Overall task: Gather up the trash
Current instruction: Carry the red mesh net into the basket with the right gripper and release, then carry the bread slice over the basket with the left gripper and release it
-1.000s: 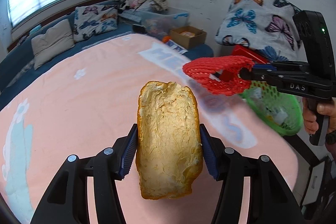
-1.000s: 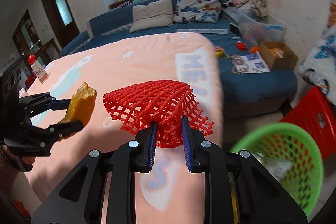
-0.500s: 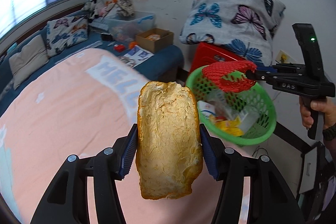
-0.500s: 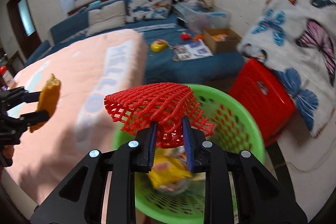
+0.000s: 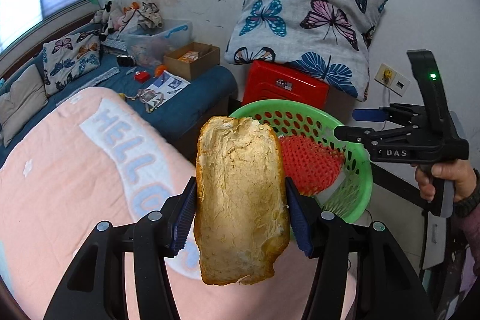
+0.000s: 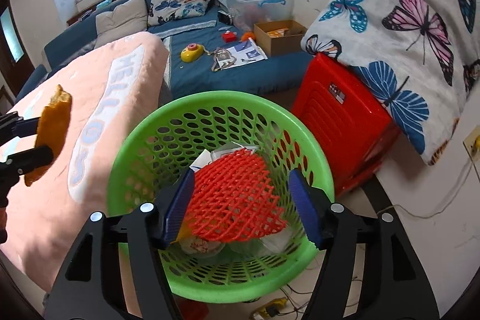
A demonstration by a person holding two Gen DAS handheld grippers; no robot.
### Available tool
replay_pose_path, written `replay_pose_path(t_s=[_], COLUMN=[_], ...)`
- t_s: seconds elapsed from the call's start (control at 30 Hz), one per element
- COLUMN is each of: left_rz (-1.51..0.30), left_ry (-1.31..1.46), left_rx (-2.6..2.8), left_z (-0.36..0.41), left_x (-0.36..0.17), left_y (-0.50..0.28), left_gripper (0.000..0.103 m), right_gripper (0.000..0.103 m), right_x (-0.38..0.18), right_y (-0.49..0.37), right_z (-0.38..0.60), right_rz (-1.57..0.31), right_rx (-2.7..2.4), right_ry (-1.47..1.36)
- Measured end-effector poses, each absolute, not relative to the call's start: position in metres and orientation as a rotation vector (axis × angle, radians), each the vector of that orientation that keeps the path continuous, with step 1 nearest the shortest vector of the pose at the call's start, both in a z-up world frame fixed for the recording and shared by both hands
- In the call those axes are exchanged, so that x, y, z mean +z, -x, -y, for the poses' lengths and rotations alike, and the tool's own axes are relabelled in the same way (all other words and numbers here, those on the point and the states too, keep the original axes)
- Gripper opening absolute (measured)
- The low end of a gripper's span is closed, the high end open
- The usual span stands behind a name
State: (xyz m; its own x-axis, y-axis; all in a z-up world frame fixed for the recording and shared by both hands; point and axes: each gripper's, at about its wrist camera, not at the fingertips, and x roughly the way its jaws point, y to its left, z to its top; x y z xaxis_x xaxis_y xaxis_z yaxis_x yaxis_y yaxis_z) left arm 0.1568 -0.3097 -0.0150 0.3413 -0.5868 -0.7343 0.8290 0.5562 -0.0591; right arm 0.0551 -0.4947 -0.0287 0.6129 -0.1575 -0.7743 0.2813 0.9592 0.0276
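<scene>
The right gripper [image 6: 240,206] has just let go. A moment ago it pinched the red foam net [image 6: 237,197]; now its fingers are spread wide, and the net lies inside the green basket [image 6: 144,146], on top of the other trash there. So that piece is done.

The left gripper [image 5: 241,216] still squeezes the piece of bread [image 5: 240,200] tight between its blue pads [image 5: 183,215]. The bread has come closer to the basket but is not above it yet; it hangs over the pink blanket [image 5: 75,170], just beside the basket's rim. It probably goes in next.
</scene>
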Motion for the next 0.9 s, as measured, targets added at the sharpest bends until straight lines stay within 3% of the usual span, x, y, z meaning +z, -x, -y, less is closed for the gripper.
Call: replay_pose_path(t_s=[0.17, 0.9], left_rz=[-0.799, -0.845], left_ry=[-0.352, -0.356], left_rx=[-0.960, -0.983], left_z=[0.329, 0.377], left_x=[-0.016, -0.030], left_y=[-0.156, -0.148], left_gripper=[0.055, 0.066], right_gripper=[0.078, 0.084], right_x=[-0.019, -0.015], right_y=[-0.043, -0.014], right_z=[0.494, 0.492], right_rz=[-0.845, -0.807], right_rx=[-0.245, -0.219], right_ry=[-0.163, -0.195])
